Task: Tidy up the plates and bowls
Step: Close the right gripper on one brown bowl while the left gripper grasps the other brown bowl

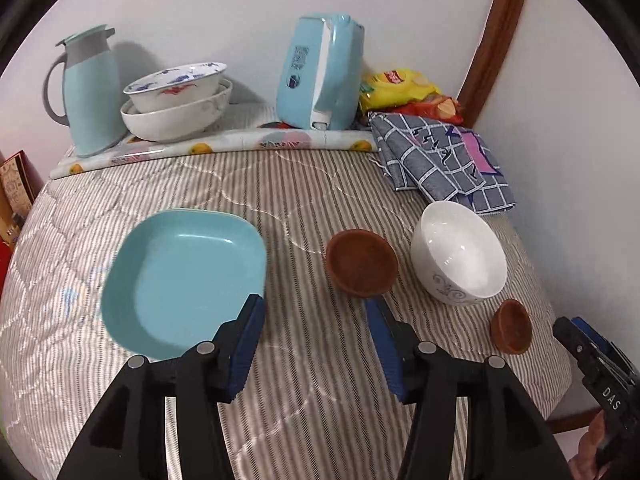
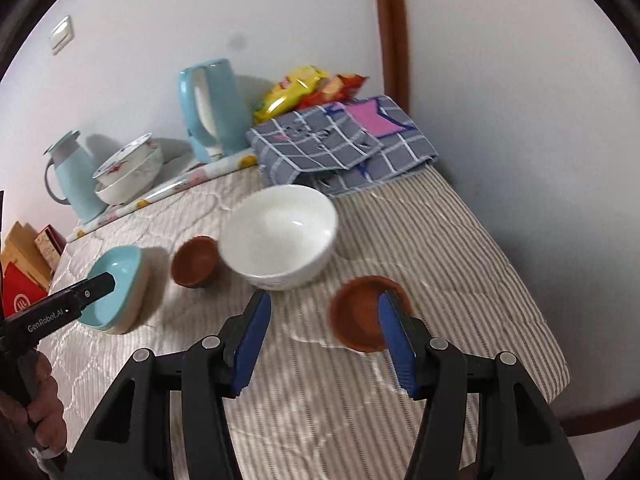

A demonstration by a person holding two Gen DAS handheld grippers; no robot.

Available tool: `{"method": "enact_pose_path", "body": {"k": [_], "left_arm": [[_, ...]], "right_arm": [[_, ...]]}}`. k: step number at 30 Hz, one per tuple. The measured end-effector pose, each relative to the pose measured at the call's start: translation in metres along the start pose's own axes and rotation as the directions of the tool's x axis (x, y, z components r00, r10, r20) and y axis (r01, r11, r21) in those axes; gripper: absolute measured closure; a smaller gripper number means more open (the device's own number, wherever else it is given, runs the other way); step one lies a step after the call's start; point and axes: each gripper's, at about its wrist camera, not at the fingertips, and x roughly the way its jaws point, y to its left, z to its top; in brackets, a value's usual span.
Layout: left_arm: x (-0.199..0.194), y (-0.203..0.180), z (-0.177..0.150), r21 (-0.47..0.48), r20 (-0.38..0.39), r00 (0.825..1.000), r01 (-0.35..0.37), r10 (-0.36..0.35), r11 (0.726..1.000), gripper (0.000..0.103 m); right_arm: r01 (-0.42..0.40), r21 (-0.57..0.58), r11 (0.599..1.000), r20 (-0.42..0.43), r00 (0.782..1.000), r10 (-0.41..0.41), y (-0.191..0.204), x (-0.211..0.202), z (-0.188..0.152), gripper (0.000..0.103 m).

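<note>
A light blue square plate (image 1: 182, 276) lies on the striped cloth, left; in the right wrist view (image 2: 116, 292) it sits atop a beige plate. A brown bowl (image 1: 360, 266) and a white bowl (image 1: 460, 254) stand to its right, and a smaller brown bowl (image 1: 511, 326) stands nearer the table's front edge. My left gripper (image 1: 316, 316) is open and empty, its left finger over the blue plate's near corner. My right gripper (image 2: 324, 308) is open and empty, its right finger in front of the small brown bowl (image 2: 360, 312), just before the white bowl (image 2: 280, 236).
Along the wall stand a blue thermos jug (image 1: 90, 92), stacked white patterned bowls (image 1: 176, 104), a blue kettle (image 1: 320, 76), snack bags (image 1: 404, 90) and a folded checked cloth (image 1: 444, 156). Boxes (image 2: 28, 264) sit off the left edge. The table's edge runs at right.
</note>
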Motion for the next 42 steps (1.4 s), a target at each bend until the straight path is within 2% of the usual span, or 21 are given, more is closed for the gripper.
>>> {"method": "enact_pose_path", "body": {"k": [6,10,14,25,29,33,36,42], "left_arm": [[0.024,-0.011,0.002,-0.014,-0.033,0.999,0.020,-0.021,1.000,0.052],[0.036,-0.015,0.005,-0.028,-0.039,0.999,0.012,-0.013,1.000,0.052],[0.049,-0.017,0.006,-0.063,-0.048,0.998,0.032,-0.035,0.997,0.053],[0.082,-0.024,0.016,-0.057,-0.092,0.996,-0.023,0.018,0.998,0.057],[0.093,-0.023,0.018,-0.069,-0.121,0.992,-0.032,0.023,0.997,0.064],[0.101,-0.024,0.020,-0.068,-0.136,0.990,-0.039,0.030,0.997,0.067],[0.106,-0.026,0.022,-0.062,-0.151,0.988,-0.042,0.032,0.997,0.068],[0.114,-0.027,0.025,-0.073,-0.171,0.984,-0.054,0.040,0.996,0.074]], "right_arm": [[0.050,0.016,0.999,-0.034,0.998,-0.049,-0.026,0.017,-0.006,0.047],[0.055,0.047,0.997,-0.052,0.997,-0.052,-0.042,0.028,-0.007,0.047],[0.061,0.063,0.996,-0.069,0.996,-0.057,-0.050,0.038,-0.010,0.047],[0.042,0.061,0.997,-0.124,0.992,-0.034,-0.056,0.074,-0.011,0.047],[0.033,0.061,0.998,-0.137,0.990,-0.025,-0.058,0.081,-0.012,0.047],[0.052,0.047,0.998,-0.150,0.988,-0.044,-0.058,0.088,-0.012,0.050],[0.026,0.060,0.998,-0.161,0.987,-0.016,-0.060,0.092,-0.013,0.053],[0.026,0.066,0.997,-0.167,0.986,-0.015,-0.063,0.096,-0.013,0.058]]}}
